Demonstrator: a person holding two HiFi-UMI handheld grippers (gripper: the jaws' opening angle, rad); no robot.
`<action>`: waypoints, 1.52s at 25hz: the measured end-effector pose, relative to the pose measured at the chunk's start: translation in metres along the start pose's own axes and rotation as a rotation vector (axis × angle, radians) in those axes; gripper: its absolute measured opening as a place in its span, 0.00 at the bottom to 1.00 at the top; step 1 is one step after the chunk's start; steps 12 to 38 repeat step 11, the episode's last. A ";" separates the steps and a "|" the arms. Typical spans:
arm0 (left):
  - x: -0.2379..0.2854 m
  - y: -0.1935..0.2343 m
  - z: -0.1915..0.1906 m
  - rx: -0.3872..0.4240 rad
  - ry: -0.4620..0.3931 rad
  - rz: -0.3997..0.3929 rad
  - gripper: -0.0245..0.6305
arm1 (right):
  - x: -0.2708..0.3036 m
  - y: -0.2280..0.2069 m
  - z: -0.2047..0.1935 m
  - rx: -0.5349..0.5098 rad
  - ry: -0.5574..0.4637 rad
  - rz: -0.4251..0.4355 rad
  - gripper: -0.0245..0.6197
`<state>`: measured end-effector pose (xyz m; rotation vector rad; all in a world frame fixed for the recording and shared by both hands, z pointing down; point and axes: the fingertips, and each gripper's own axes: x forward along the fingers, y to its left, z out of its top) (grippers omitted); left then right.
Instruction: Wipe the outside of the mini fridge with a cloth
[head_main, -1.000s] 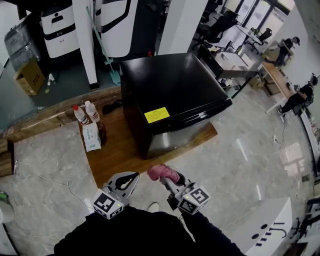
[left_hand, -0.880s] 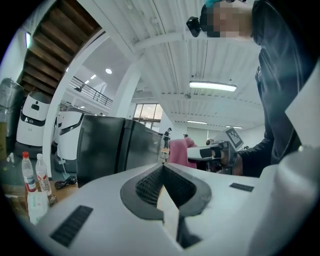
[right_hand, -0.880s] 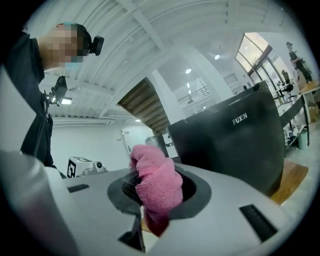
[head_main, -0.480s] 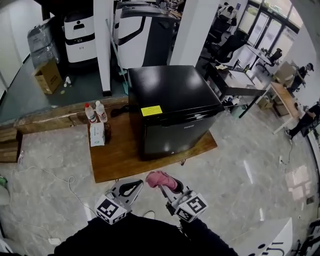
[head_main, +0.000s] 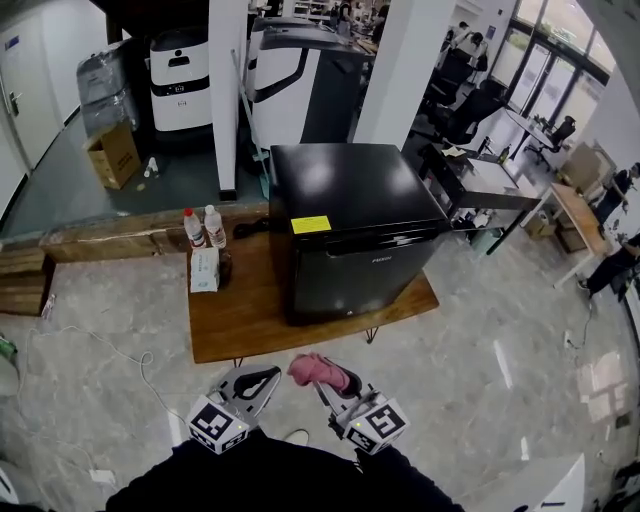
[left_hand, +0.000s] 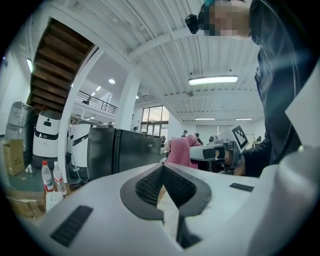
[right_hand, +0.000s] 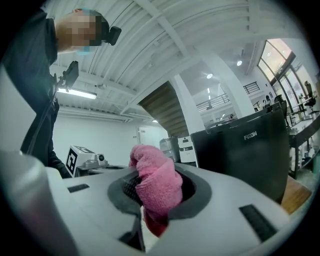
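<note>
The black mini fridge (head_main: 355, 225) stands on a low wooden table (head_main: 240, 310), door side facing me, with a yellow sticker on its top. In front of the table's near edge my right gripper (head_main: 328, 382) is shut on a bunched pink cloth (head_main: 318, 371). In the right gripper view the cloth (right_hand: 155, 182) bulges from the jaws and the fridge (right_hand: 245, 150) rises beyond to the right. My left gripper (head_main: 255, 380) hangs beside it, shut and empty. The left gripper view shows its pads meeting, the fridge (left_hand: 122, 150) ahead and the cloth (left_hand: 181, 150) to the right.
Two plastic bottles (head_main: 200, 228) and a white pack (head_main: 204, 270) sit on the table's left end. A white pillar (head_main: 228, 90) and white machines (head_main: 180, 65) stand behind. A desk (head_main: 480, 190) is at the right and a cardboard box (head_main: 115, 155) at the back left. A cable (head_main: 120, 355) trails on the floor.
The head view has tilted up and drawn back, so the fridge now shows its front and sits higher in the frame. Both grippers hold their places low in front of me, cloth still gripped.
</note>
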<state>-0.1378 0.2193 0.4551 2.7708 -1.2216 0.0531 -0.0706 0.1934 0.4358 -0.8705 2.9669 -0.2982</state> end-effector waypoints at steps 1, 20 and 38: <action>-0.002 -0.001 -0.001 -0.002 0.000 0.007 0.05 | -0.001 0.002 -0.001 -0.002 0.003 0.007 0.16; -0.006 -0.015 -0.002 0.002 -0.012 0.025 0.05 | 0.001 0.014 -0.003 -0.028 0.014 0.053 0.16; -0.006 -0.015 -0.002 0.002 -0.012 0.025 0.05 | 0.001 0.014 -0.003 -0.028 0.014 0.053 0.16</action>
